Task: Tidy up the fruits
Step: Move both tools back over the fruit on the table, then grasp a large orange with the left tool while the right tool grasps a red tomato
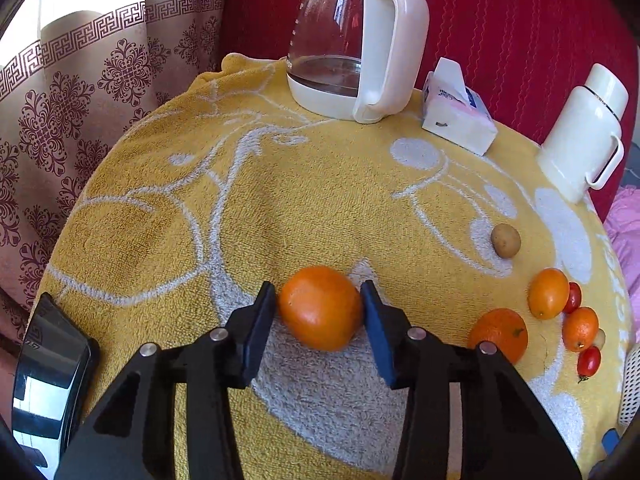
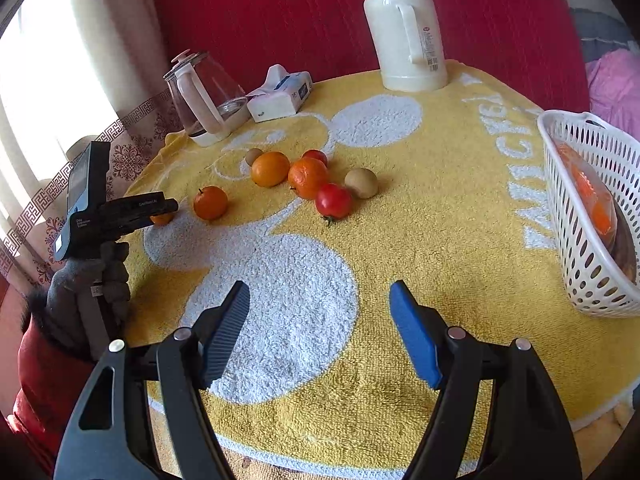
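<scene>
My left gripper [image 1: 319, 298] is shut on a large orange [image 1: 320, 316] that rests on the yellow towel [image 1: 200, 220]; both pads touch its sides. From the right wrist view this gripper [image 2: 160, 210] sits at the left, held by a gloved hand [image 2: 92, 280], with the orange mostly hidden. More oranges [image 2: 210, 202] [image 2: 270, 169], a mandarin [image 2: 308, 177], tomatoes [image 2: 333, 201], and a brown kiwi-like fruit [image 2: 361, 183] lie grouped mid-table. My right gripper [image 2: 320, 300] hovers open over the towel's near part, holding nothing.
A white slotted basket [image 2: 592, 216] with an orange packet inside stands at the right edge. A glass kettle [image 1: 344, 40], a tissue pack [image 1: 458, 120] and a white thermos [image 1: 584, 132] line the back. A curtain hangs at the left, with red fabric behind.
</scene>
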`<state>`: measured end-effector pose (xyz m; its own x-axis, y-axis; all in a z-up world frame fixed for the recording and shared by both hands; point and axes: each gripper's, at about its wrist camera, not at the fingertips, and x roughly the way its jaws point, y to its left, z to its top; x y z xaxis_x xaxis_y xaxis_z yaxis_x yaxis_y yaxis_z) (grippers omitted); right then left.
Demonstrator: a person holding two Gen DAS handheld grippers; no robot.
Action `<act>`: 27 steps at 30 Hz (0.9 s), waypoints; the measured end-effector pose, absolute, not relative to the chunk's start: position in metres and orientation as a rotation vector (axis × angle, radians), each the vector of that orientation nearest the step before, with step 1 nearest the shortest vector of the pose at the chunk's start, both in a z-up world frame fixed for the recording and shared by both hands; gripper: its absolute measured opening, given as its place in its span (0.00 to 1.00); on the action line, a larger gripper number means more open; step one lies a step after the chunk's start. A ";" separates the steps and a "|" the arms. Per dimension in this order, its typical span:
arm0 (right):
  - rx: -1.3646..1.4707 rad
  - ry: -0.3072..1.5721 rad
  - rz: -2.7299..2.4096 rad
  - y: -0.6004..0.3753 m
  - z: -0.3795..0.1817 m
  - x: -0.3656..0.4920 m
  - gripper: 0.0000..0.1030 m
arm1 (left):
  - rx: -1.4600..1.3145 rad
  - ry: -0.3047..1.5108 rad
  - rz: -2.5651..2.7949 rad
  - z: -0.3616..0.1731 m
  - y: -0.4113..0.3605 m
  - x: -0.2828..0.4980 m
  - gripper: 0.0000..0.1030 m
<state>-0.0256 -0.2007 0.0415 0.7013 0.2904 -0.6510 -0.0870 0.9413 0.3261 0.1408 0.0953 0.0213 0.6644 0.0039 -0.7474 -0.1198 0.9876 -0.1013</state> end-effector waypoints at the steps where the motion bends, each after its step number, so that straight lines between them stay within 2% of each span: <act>1: 0.280 0.770 0.213 -0.200 0.041 -0.025 0.72 | -0.144 0.840 0.071 0.021 0.095 0.140 0.40; 16: 0.226 0.782 0.169 -0.196 0.053 -0.005 0.72 | -0.177 0.774 -0.050 0.043 0.076 0.105 0.40; 18: 0.203 0.789 0.167 -0.191 0.054 0.002 0.66 | -0.162 0.757 -0.067 0.047 0.070 0.099 0.40; 22: 0.197 0.803 0.167 -0.187 0.051 0.014 0.64 | -0.149 0.742 -0.103 0.051 0.060 0.091 0.40; 27: 0.207 0.843 0.154 -0.184 0.042 0.035 0.55 | -0.125 0.736 -0.131 0.050 0.049 0.082 0.40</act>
